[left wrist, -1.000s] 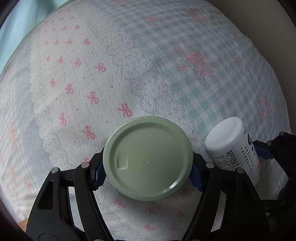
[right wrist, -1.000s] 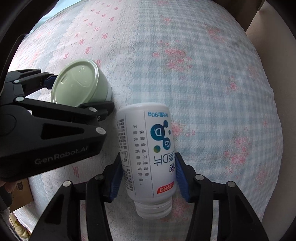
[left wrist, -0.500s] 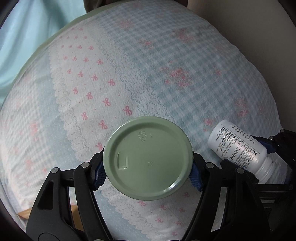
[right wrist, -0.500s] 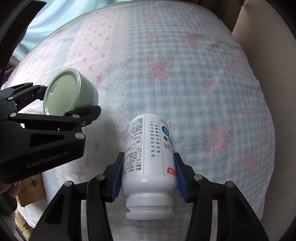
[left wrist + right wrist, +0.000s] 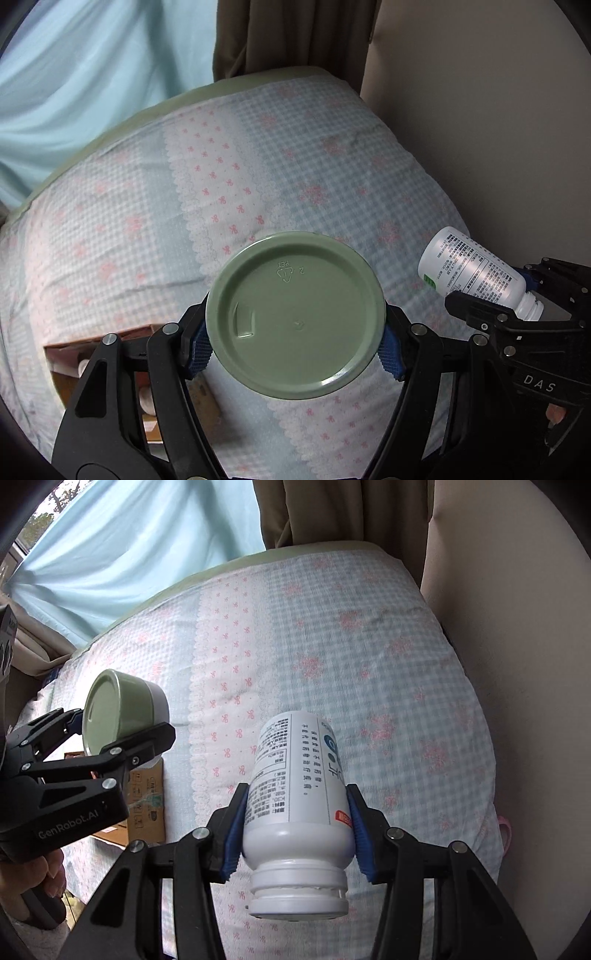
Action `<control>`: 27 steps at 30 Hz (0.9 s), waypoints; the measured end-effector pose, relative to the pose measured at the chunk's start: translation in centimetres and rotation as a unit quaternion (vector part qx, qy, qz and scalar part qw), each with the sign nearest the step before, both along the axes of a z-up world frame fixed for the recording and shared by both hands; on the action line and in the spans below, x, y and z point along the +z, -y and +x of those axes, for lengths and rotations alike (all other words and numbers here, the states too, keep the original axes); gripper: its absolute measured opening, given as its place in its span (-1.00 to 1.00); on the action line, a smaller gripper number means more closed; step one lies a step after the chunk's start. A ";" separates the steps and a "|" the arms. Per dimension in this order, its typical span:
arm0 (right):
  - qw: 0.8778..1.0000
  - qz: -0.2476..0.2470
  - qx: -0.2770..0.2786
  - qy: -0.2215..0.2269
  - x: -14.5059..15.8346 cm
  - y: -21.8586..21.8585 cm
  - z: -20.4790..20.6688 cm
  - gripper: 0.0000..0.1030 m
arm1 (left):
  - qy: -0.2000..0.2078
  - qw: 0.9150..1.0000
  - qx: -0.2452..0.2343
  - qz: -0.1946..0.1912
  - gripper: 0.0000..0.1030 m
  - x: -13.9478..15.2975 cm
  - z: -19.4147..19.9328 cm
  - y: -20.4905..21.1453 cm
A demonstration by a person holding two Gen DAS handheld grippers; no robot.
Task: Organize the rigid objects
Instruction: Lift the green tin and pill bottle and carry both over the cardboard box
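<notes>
A round green container (image 5: 295,314) with a flat base facing the camera sits between the blue pads of my left gripper (image 5: 295,347), which is shut on its sides. From the right wrist view the same green container (image 5: 118,712) shows a white band under the green, held high above the bed by the left gripper (image 5: 122,734). My right gripper (image 5: 295,834) is shut on a white printed bottle (image 5: 295,794), its cap end toward the camera. That bottle (image 5: 476,273) also shows at the right of the left wrist view.
Below lies a bed with a blue checked and pink bow quilt (image 5: 369,664). A brown cardboard box (image 5: 144,801) stands beside the bed at lower left, also seen as an open box (image 5: 74,362). Light blue curtain (image 5: 92,66) and a beige wall (image 5: 498,129) lie behind.
Both grippers have risen well above the quilt with their objects held. The bed now looks smaller, and the curtain, wall and cardboard box have come into view.
</notes>
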State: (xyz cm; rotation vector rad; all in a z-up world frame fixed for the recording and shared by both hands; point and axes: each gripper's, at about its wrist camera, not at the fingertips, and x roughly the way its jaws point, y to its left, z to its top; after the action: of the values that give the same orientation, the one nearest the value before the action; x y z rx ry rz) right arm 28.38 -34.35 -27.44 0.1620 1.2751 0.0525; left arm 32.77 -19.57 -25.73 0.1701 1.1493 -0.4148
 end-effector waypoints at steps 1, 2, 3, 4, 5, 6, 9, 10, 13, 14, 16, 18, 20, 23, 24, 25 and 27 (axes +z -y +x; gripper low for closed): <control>1.000 0.001 0.008 0.006 0.8 -0.4 -0.5 -0.10 | 0.007 1.000 0.009 0.000 0.33 1.0 -0.9 -0.9; 1.000 0.001 0.017 0.012 1.7 -0.8 -1.0 -0.10 | 0.014 1.000 0.019 -0.001 0.33 1.9 -1.8 -1.9; 1.000 0.001 0.026 0.017 2.3 -1.4 -1.4 -0.10 | 0.019 0.999 0.028 -0.001 0.33 2.6 -2.4 -3.0; 0.999 0.001 0.036 0.022 2.8 -1.8 -1.8 -0.10 | 0.023 0.999 0.037 0.001 0.33 3.1 -3.1 -4.1; 0.999 0.002 0.045 0.027 3.4 -2.5 -2.2 -0.10 | 0.027 0.999 0.048 0.002 0.33 3.6 -3.6 -5.3; 0.998 0.004 0.053 0.032 3.9 -3.3 -2.5 -0.10 | 0.030 0.998 0.058 0.003 0.33 4.0 -4.2 -6.5; 0.996 0.013 0.074 0.045 5.0 -5.7 -3.2 -0.10 | 0.032 0.995 0.090 0.007 0.33 4.5 -5.7 -10.7; 0.996 0.019 0.079 0.047 5.3 -6.7 -3.5 -0.10 | 0.031 0.994 0.100 0.009 0.33 4.6 -6.1 -12.1; 0.994 0.032 0.096 0.051 5.9 -10.3 -4.0 -0.10 | 0.033 0.992 0.123 0.009 0.33 5.1 -7.3 -16.4; 0.993 0.035 0.102 0.054 6.1 -11.6 -4.1 -0.10 | 0.036 0.991 0.128 0.010 0.33 5.2 -7.6 -17.8; 0.992 0.042 0.107 0.057 6.3 -14.2 -4.3 -0.10 | 0.040 0.990 0.135 0.012 0.33 5.4 -8.0 -20.7; 0.991 0.048 0.106 0.059 6.2 -16.7 -4.6 -0.10 | 0.042 0.989 0.138 0.015 0.33 5.4 -8.3 -23.6; 0.992 0.055 0.100 0.060 6.1 -19.2 -4.8 -0.10 | 0.040 0.989 0.141 0.012 0.33 5.5 -8.5 -26.6; 0.993 0.065 0.081 0.057 5.9 -22.8 -5.0 -0.10 | 0.031 0.990 0.140 0.004 0.33 5.4 -8.7 -30.9; 0.993 0.069 0.074 0.055 5.8 -23.9 -5.0 -0.10 | 0.030 0.990 0.136 0.003 0.33 5.2 -8.8 -32.2; 0.994 0.071 0.067 0.053 5.6 -25.1 -4.9 -0.10 | 0.030 0.991 0.132 0.004 0.33 5.0 -8.8 -33.4; 0.995 0.070 0.054 0.047 5.2 -27.3 -4.7 -0.10 | 0.027 0.992 0.121 0.011 0.33 4.3 -8.7 -35.7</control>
State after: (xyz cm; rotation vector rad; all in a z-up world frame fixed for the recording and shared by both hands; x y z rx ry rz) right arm 23.73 -7.03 -22.26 0.2088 1.1856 0.2402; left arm 24.06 16.10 -21.39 0.0596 1.1058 -0.1821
